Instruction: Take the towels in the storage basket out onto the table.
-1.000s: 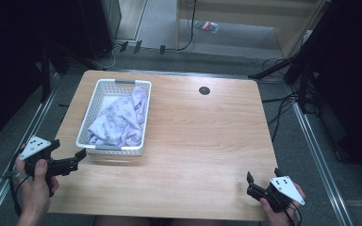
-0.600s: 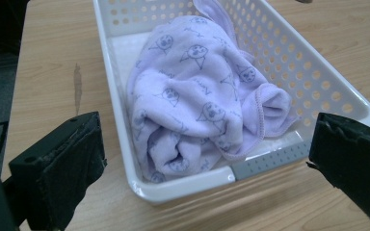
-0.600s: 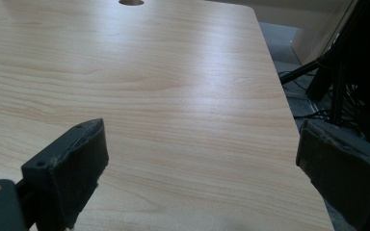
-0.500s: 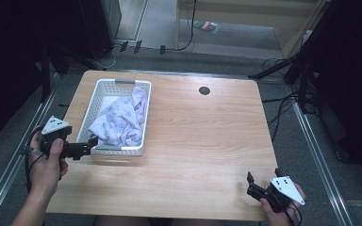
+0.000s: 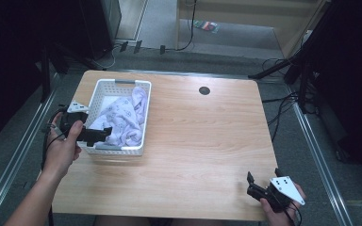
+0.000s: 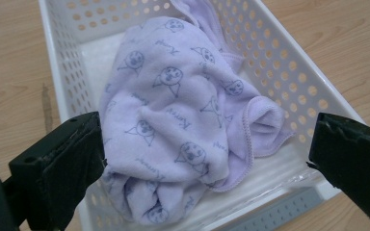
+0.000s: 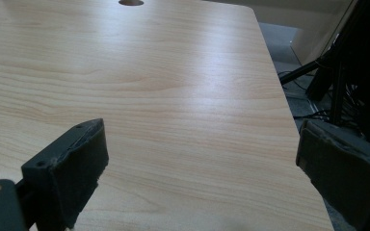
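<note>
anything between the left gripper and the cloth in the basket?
Nothing visible. The left gripper is open above the near end of the white basket, its jaws straddling the crumpled lilac cloth, whose top lies bare. Only the basket walls stand around it.

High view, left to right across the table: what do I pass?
Left gripper → basket → table hole → right gripper.
</note>
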